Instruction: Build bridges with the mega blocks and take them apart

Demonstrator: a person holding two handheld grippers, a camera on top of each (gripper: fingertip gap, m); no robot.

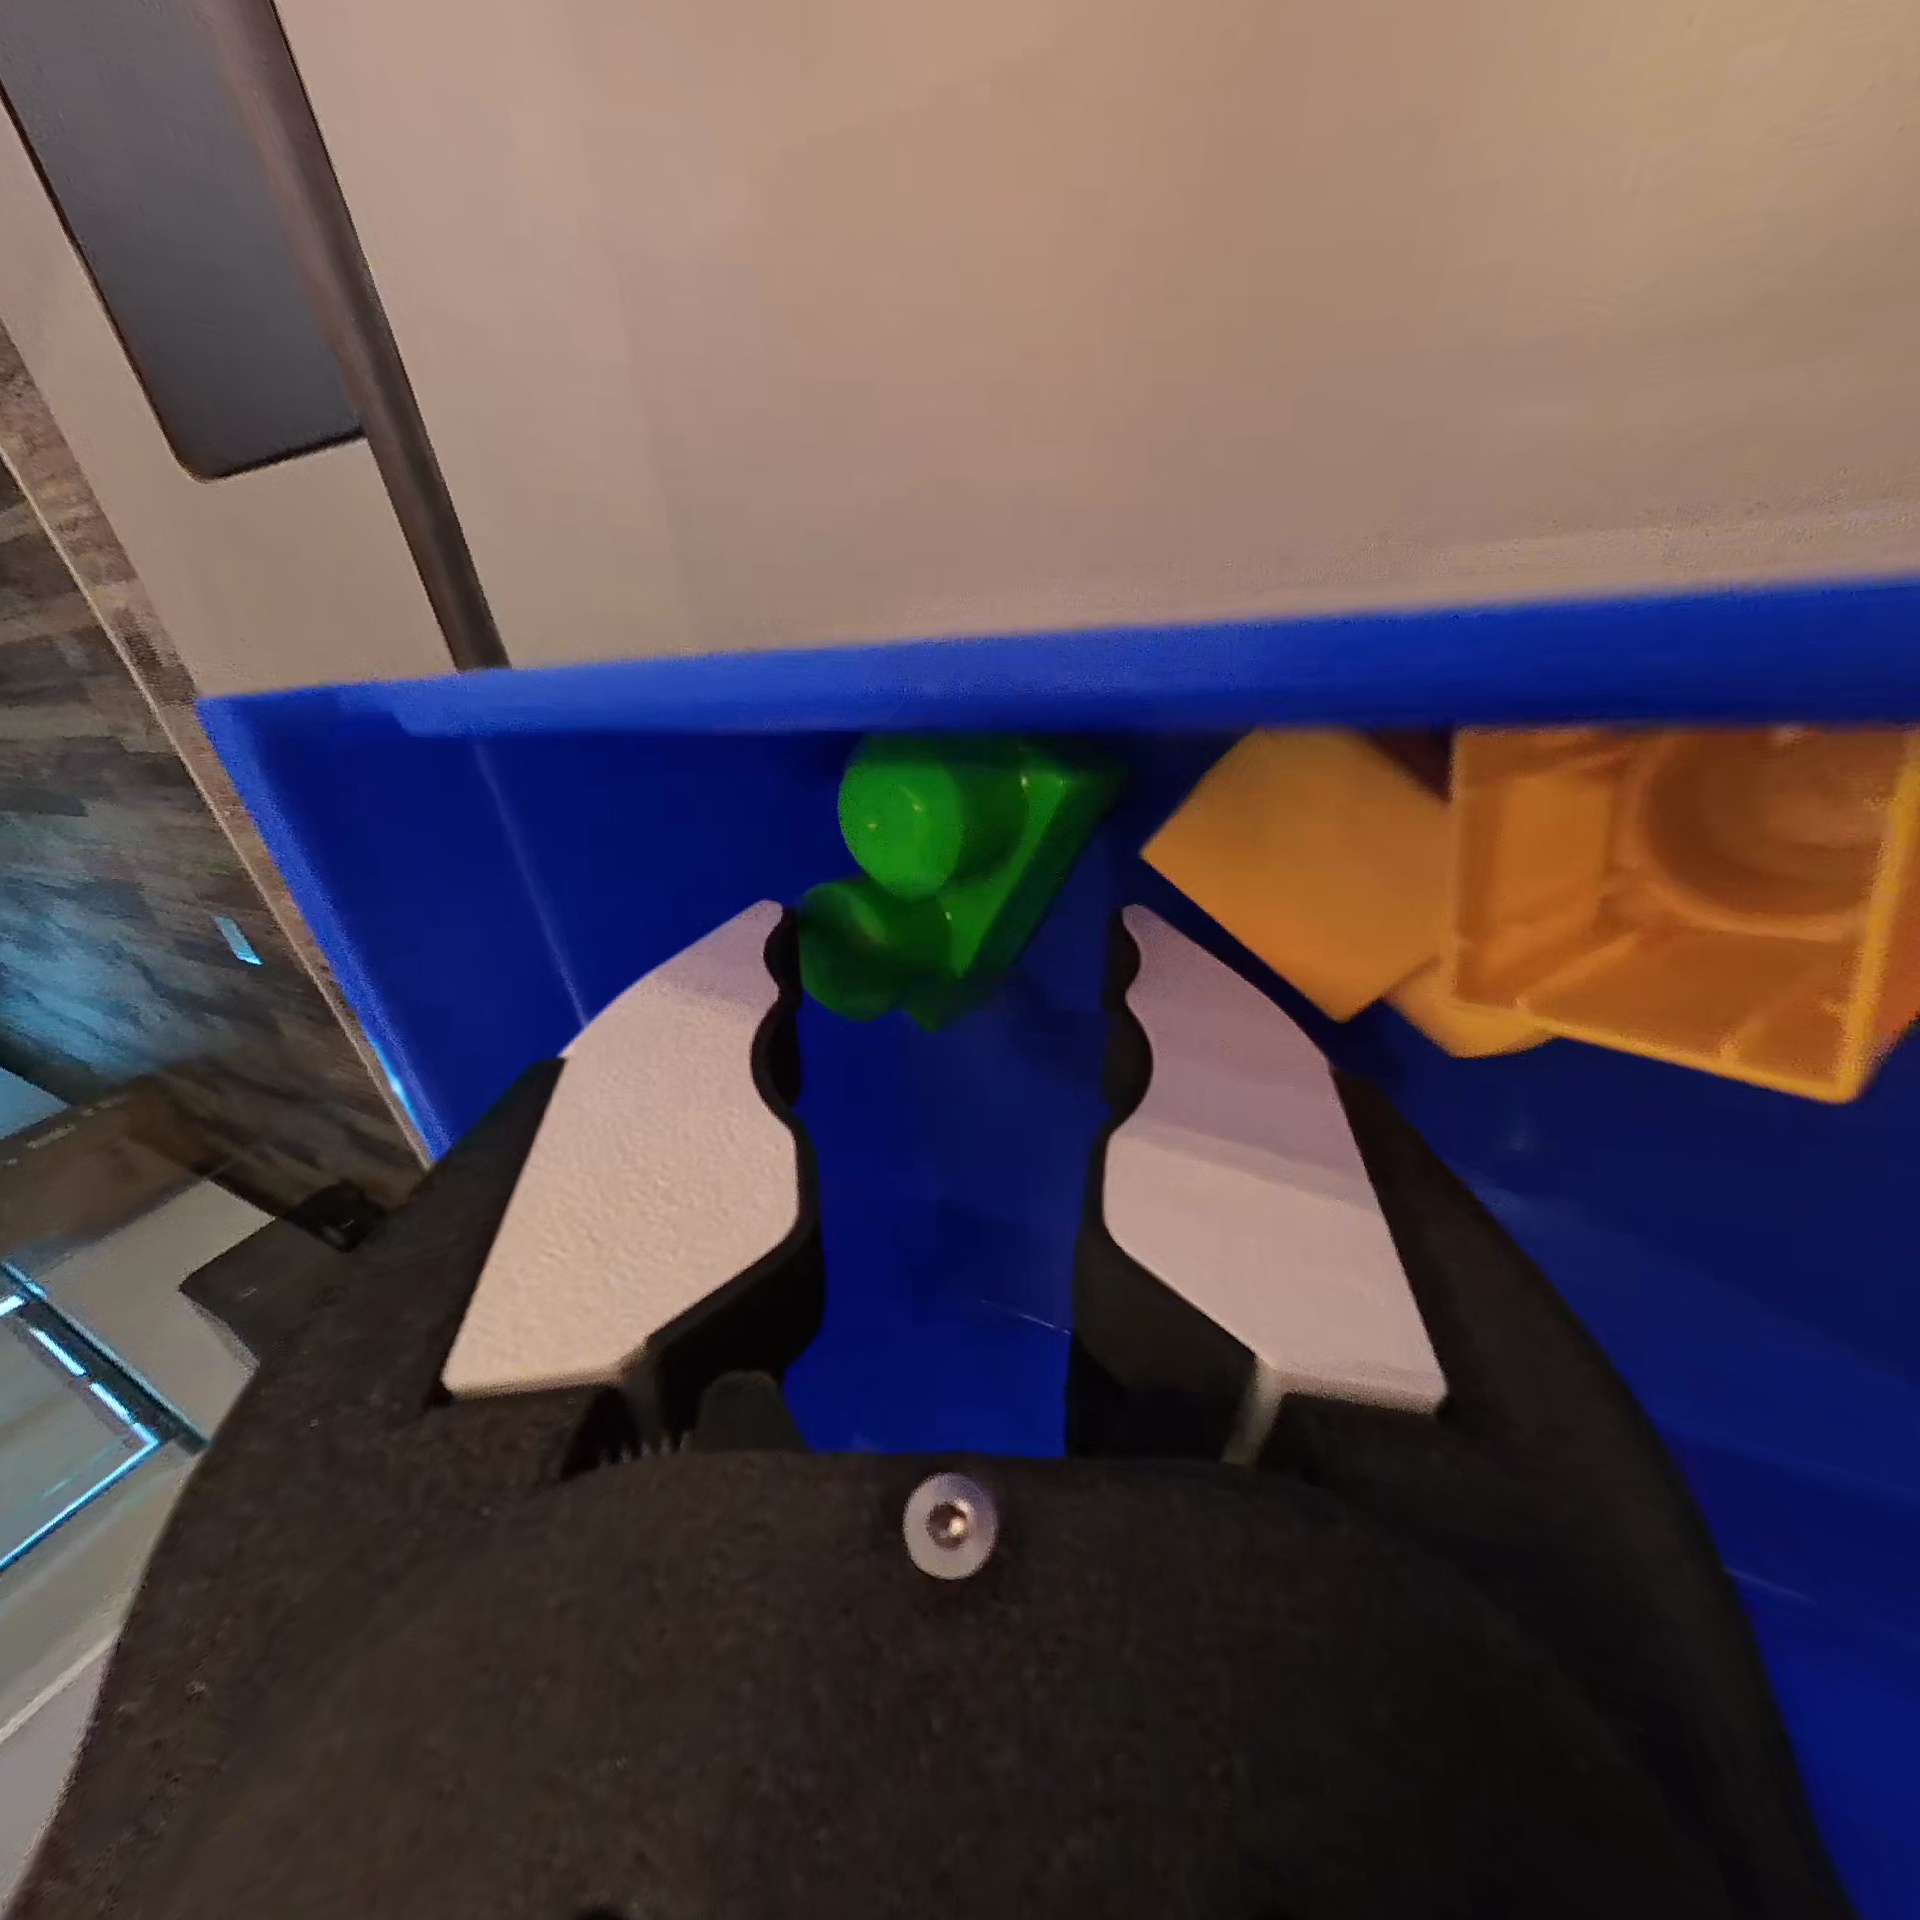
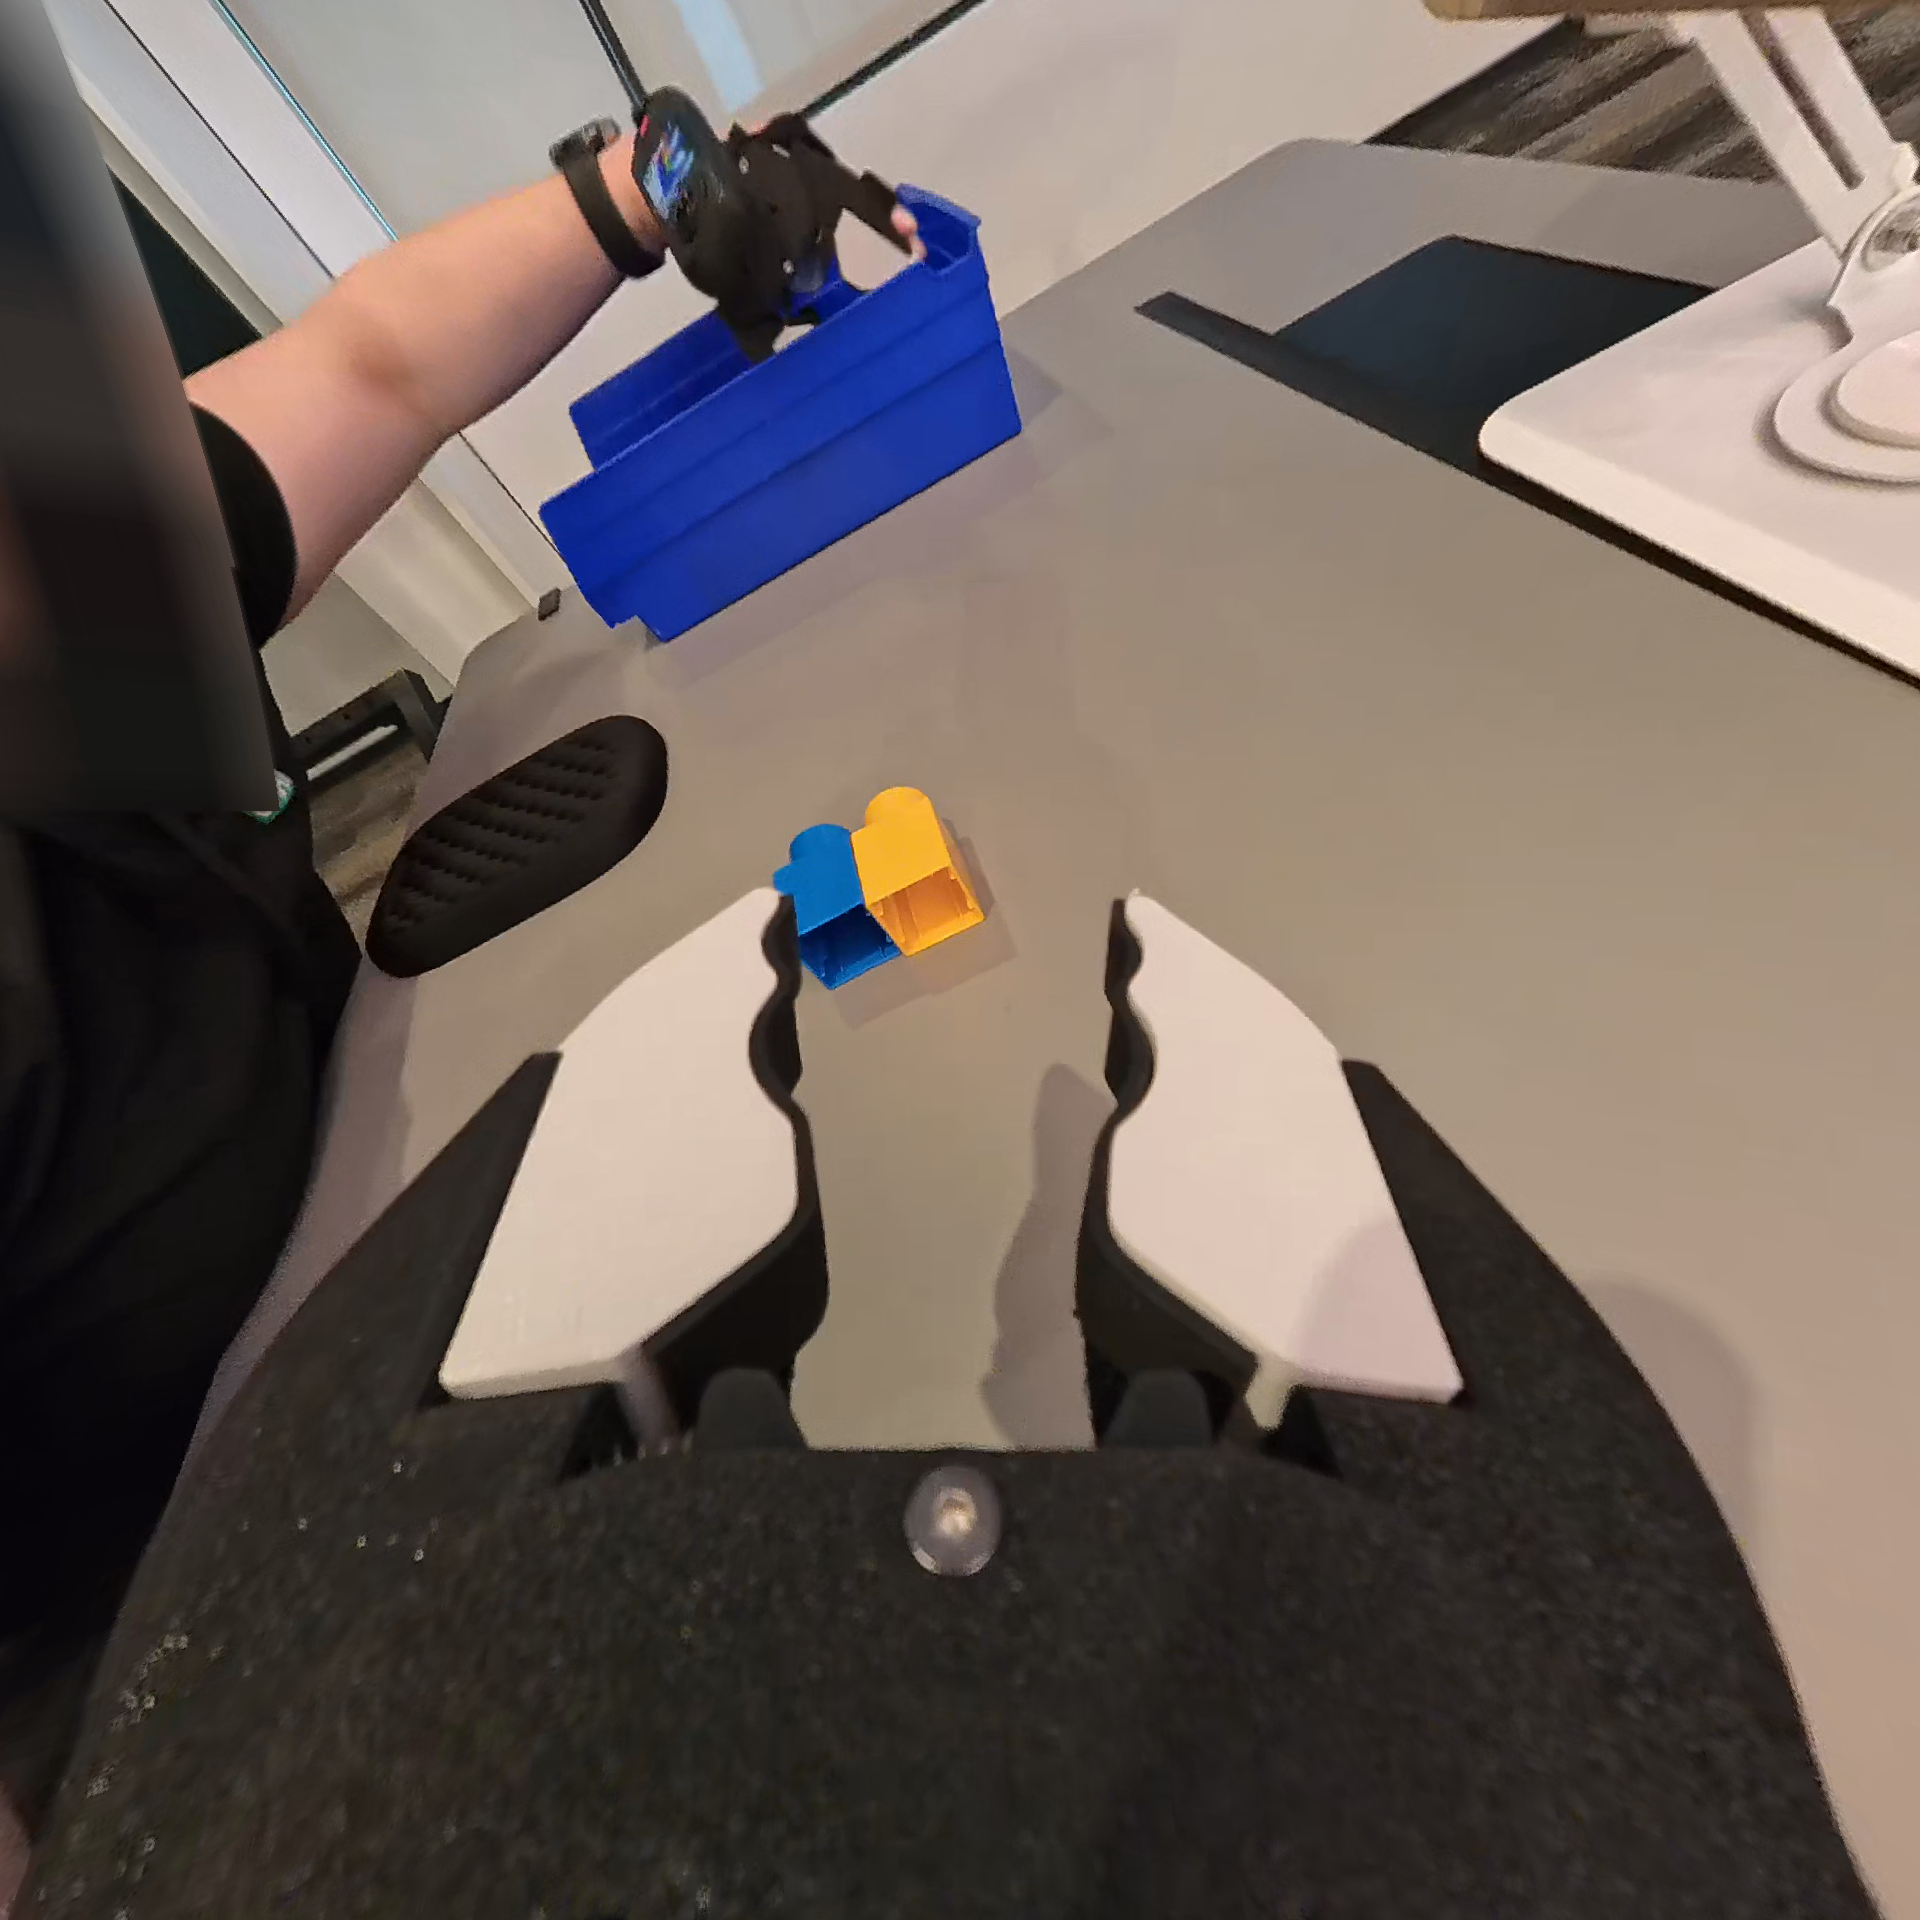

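Observation:
My left gripper (image 1: 951, 920) is open inside a blue bin (image 1: 665, 831). A green block (image 1: 935, 873) lies against the bin's far wall just beyond the fingertips, near the left one. Yellow blocks (image 1: 1621, 914) lie in the bin to the right. My right gripper (image 2: 951, 914) is open and empty above the grey table (image 2: 1299, 831). A blue block (image 2: 831, 914) and a yellow block (image 2: 914, 873) lie side by side on the table just beyond its left fingertip. In the right wrist view the left gripper (image 2: 831, 239) reaches into the blue bin (image 2: 790, 447) at the table's far left.
A person's arm (image 2: 416, 353) holds the left gripper. A black chair armrest (image 2: 520, 842) sits at the table's left edge. A dark pad (image 2: 1455, 343) and a white stand (image 2: 1714, 457) lie at the far right.

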